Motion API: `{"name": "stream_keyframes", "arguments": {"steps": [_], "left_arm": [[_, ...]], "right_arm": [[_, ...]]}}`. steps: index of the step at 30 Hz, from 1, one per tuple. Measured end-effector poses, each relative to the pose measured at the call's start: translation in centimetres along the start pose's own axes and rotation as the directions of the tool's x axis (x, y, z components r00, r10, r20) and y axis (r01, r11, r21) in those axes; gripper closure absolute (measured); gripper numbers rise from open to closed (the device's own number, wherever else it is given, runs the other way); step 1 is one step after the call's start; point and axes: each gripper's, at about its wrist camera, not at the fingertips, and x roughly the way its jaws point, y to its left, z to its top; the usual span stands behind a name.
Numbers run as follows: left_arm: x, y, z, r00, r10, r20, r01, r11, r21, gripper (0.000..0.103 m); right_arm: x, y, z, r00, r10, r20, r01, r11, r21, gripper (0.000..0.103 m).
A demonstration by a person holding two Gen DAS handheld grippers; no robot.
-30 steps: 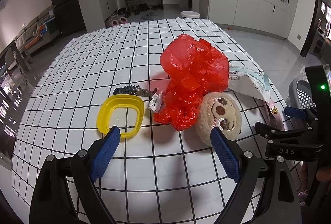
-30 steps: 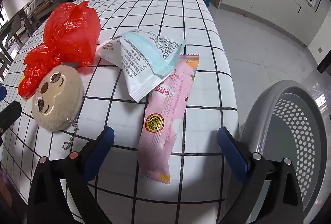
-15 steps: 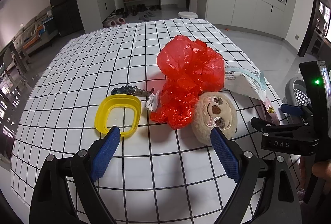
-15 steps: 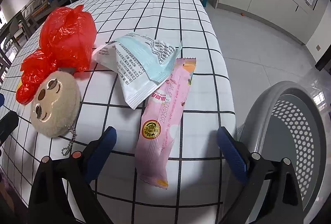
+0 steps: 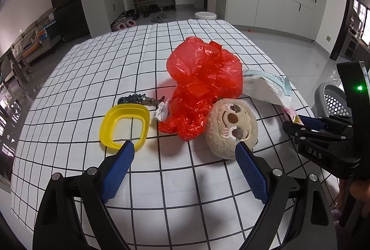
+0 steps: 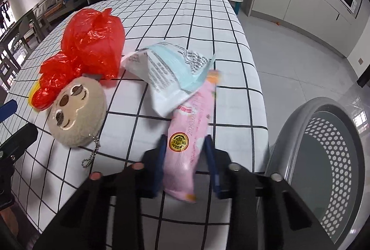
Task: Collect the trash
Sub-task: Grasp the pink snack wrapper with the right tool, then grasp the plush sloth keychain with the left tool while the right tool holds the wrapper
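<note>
**One wrapper pinched at the table's edge**

One pink snack wrapper sat between the fingers of my right gripper, whose jaws had just been closing until the blue pads pressed its sides. Its far end lay under a white and blue packet on the checked tablecloth, near the grey basket. My left gripper hung spread wide above the cloth, holding nothing, before a plush sloth, a red plastic bag and a yellow lid.
</note>
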Motion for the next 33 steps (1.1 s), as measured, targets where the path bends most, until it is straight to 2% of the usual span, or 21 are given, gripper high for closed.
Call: {"name": "stream_keyframes", "arguments": {"steps": [5,20,33], "left_arm": [[-0.3,-0.4,-0.1,1.000,-0.006,0.005,0.006,1.000,0.008,0.016],[-0.8,-1.7,-0.3,0.999,-0.043,0.012,0.042,0.999,0.025,0.016],[-0.5,-3.9,-0.9,0.998,-0.069,0.003,0.068,0.995,0.066,0.016]], "right_arm": [[-0.6,-0.1,-0.7,1.000,0.009,0.002,-0.009,1.000,0.010,0.079],[-3.5,-1.6,-4.3,1.000,0.014,0.024,-0.016,0.997,0.074,0.079],[-5.1,-4.4,-6.6,0.999,0.037,0.037,-0.042,0.990,0.134,0.080]]}}
